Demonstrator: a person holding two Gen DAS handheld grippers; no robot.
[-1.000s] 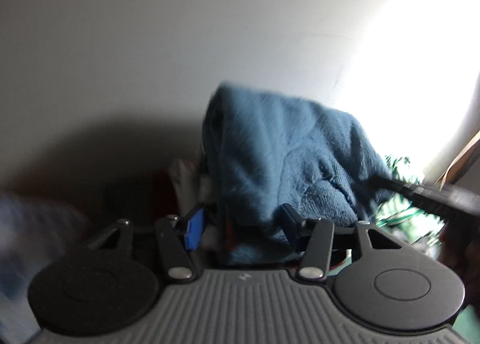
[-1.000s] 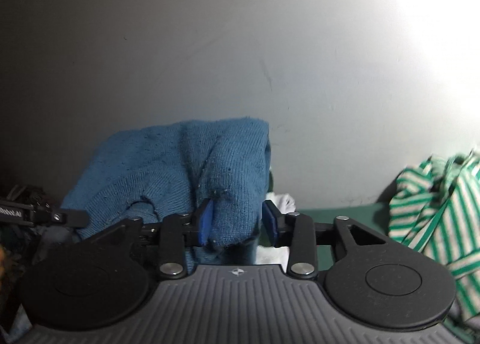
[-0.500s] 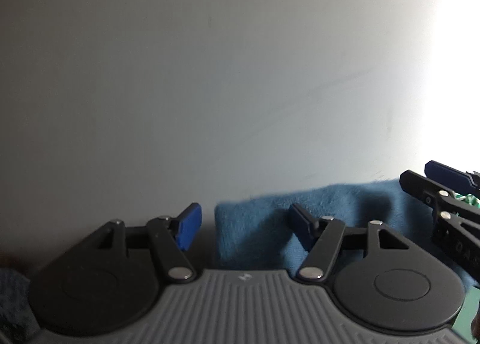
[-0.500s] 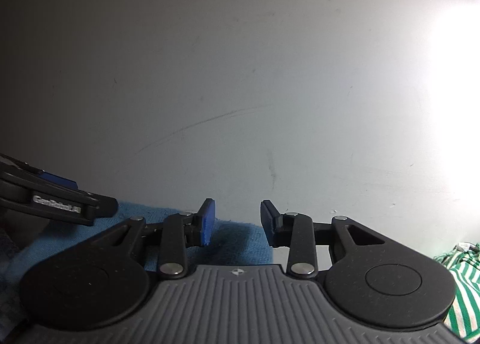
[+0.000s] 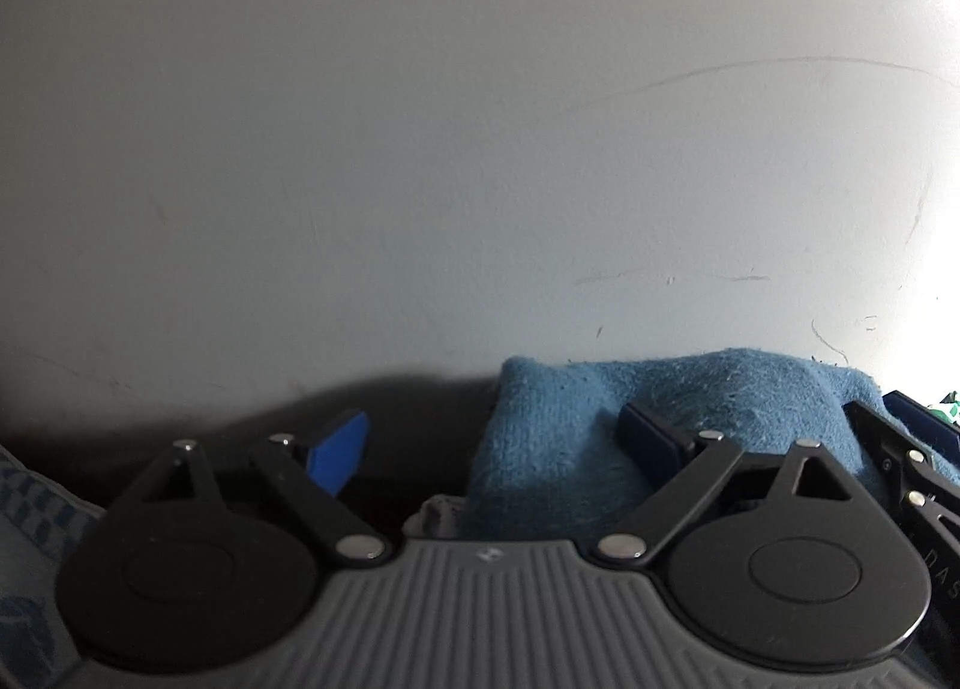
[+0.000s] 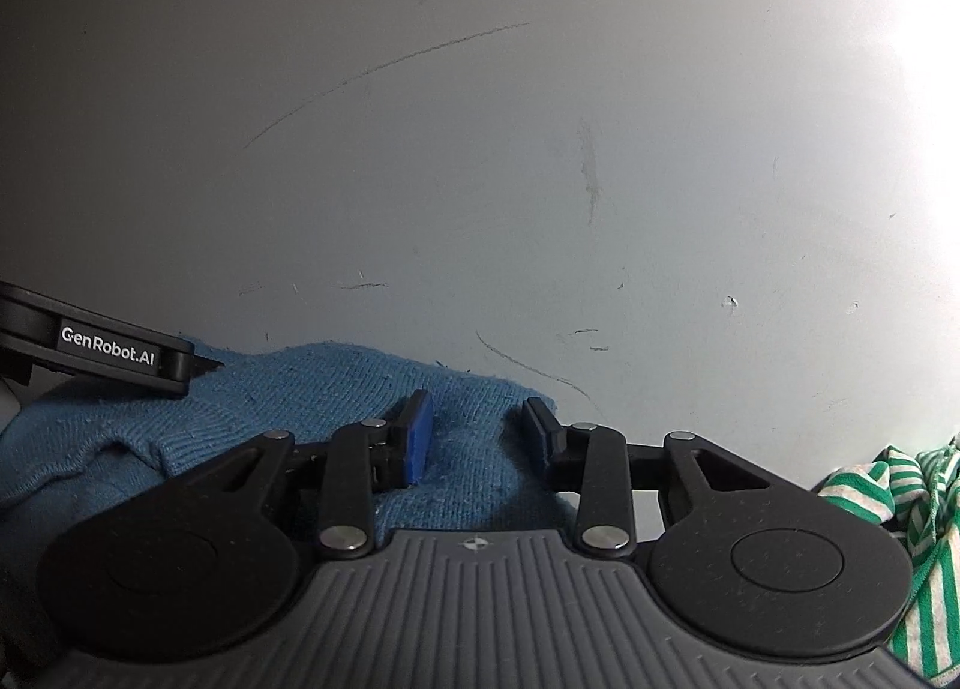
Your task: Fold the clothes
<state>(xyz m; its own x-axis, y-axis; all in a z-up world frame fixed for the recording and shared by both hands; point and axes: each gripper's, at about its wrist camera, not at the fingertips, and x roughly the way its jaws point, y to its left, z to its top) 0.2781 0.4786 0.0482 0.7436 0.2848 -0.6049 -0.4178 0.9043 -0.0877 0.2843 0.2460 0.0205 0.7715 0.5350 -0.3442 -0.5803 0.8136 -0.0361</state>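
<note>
The grey wall [image 6: 480, 149] fills most of both my views. Below it sits the blue knit garment [image 6: 300, 389], bunched low in front of my tools, with a ribbed edge hanging down at its left side in the right wrist view. A green-and-white striped garment [image 6: 912, 509] lies in a heap well off to the right, and a pale patterned cloth [image 5: 30, 509] shows at the left edge of the left wrist view.

My right gripper [image 6: 480, 431] has its 2 fingers partly spread with the blue knit filling the gap between them; the pads look pressed into the cloth, so I judge I hold it, though loosely. My left gripper [image 5: 492, 443] stands wide apart: its right finger lies against the knit, its left finger hangs in free air, so it clamps nothing.

I judge a fold of the blue knit is in hand, whether I am taking hold or letting go I cannot tell. Any next move needs me to see the garment's edges, which lie hidden below my tools.
</note>
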